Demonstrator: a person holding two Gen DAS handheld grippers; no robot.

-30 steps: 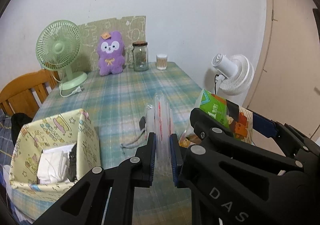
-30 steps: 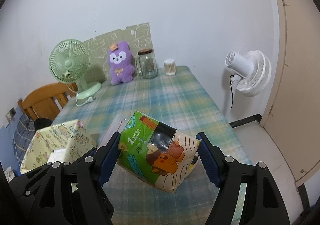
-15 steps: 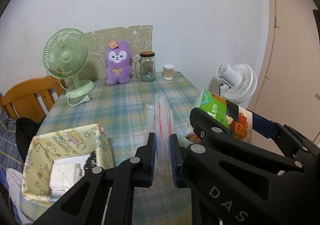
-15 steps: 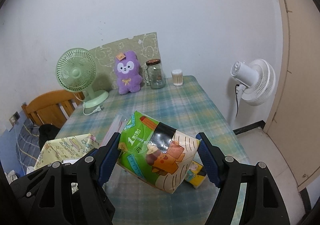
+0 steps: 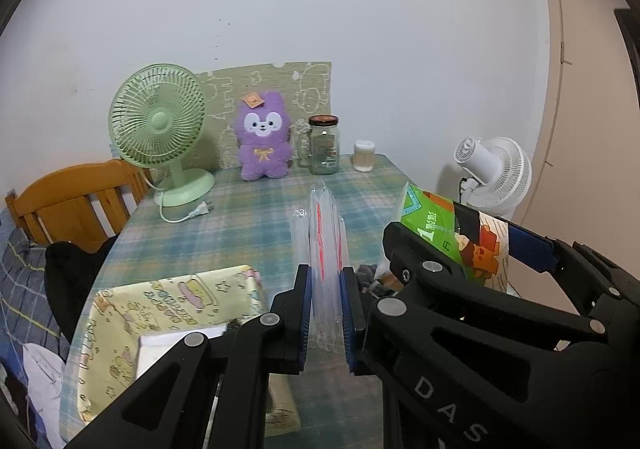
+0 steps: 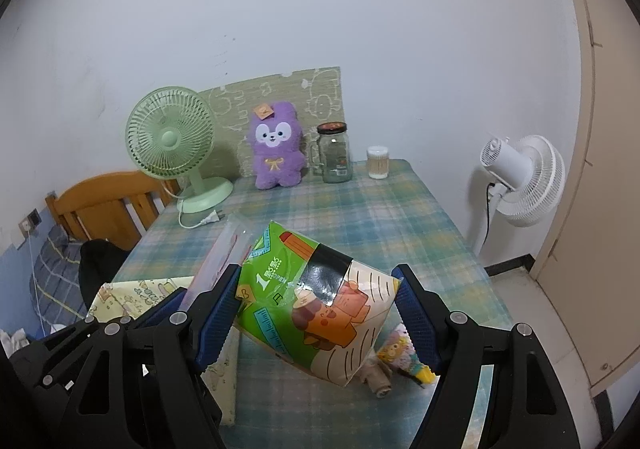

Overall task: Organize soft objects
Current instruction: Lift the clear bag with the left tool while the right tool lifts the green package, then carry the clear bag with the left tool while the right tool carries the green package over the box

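While both grippers hang above the near end of the counter, the scene reads so:

Left gripper (image 5: 325, 313): jaws clenched on a clear plastic bag (image 5: 322, 225), pinching it near its lower end.
Clear plastic bag: flat, edge-on to the left wrist camera, long axis standing up and away from the jaws; red print runs along it.
Right gripper (image 6: 316, 313): jaws grasping a printed soft pack (image 6: 316, 301) across its width, pads pressing both ends.
Printed soft pack: green, black and cream with cartoon figures; tilted, its green end higher and to the left; held clear of the counter, just right of the bag.
Yellow fabric bin (image 5: 168, 313): low left on the counter, below and beside the left gripper; white folded things lie inside.
Small soft items (image 6: 400, 357): on the counter under the pack, partly hidden by it.
Far end: green desk fan (image 5: 160, 129), purple plush (image 5: 264, 137), glass jar (image 5: 324, 145), small white container (image 5: 364, 156), well apart from both grippers.
Counter (image 6: 380, 217): covered in a blue-green plaid cloth.
Room: pale wall behind, wooden chair (image 5: 72, 193) at left, white standing fan (image 6: 520, 177) at right.
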